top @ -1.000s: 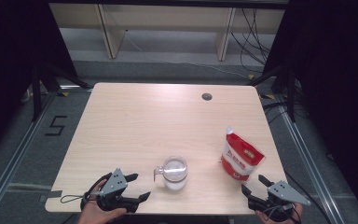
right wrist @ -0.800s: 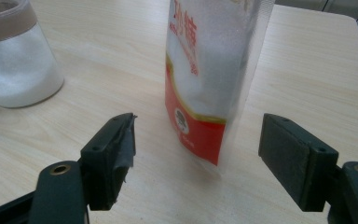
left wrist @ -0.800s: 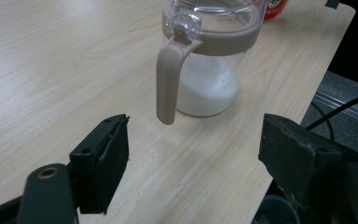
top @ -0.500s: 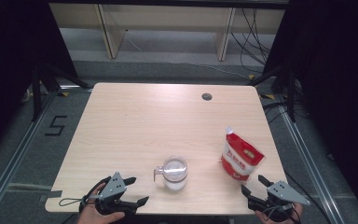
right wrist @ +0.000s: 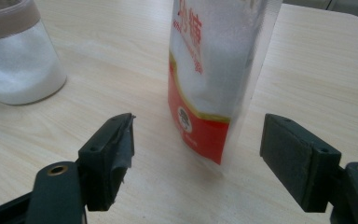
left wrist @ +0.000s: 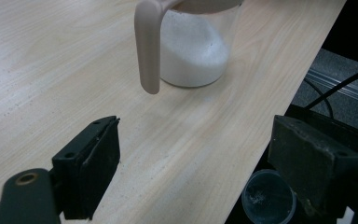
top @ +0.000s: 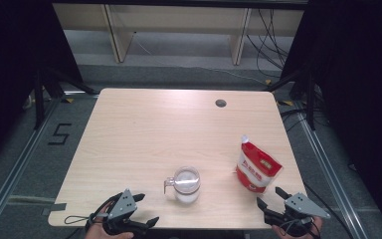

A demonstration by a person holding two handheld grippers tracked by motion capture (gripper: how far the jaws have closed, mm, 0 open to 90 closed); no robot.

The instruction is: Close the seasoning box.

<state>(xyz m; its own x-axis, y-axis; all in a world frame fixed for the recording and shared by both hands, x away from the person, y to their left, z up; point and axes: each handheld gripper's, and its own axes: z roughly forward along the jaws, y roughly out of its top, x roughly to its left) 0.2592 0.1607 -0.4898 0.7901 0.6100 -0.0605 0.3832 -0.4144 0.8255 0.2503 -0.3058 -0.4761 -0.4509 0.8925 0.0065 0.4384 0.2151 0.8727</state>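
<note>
Right in front of the jar's handle, the left gripper [left wrist: 193,158] has just been opening its jaws, nothing between them, so it looks lined up for a grab. Jar [top: 186,183] sits near the surface's [top: 144,129] front edge, half full of white grains. Right of the jar, the right gripper [right wrist: 198,156] gapes wide around the pouch [right wrist: 216,70], not touching it.

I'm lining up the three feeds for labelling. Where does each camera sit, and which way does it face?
High view: above the near table edge, looking forward and down; both hands with the left tongs and right tongs.
Left gripper view: on the left tongs, facing the jar handle; jaws open.
Right gripper view: on the right tongs, facing the pouch; jaws open.
Shared: jar and pouch.
</note>
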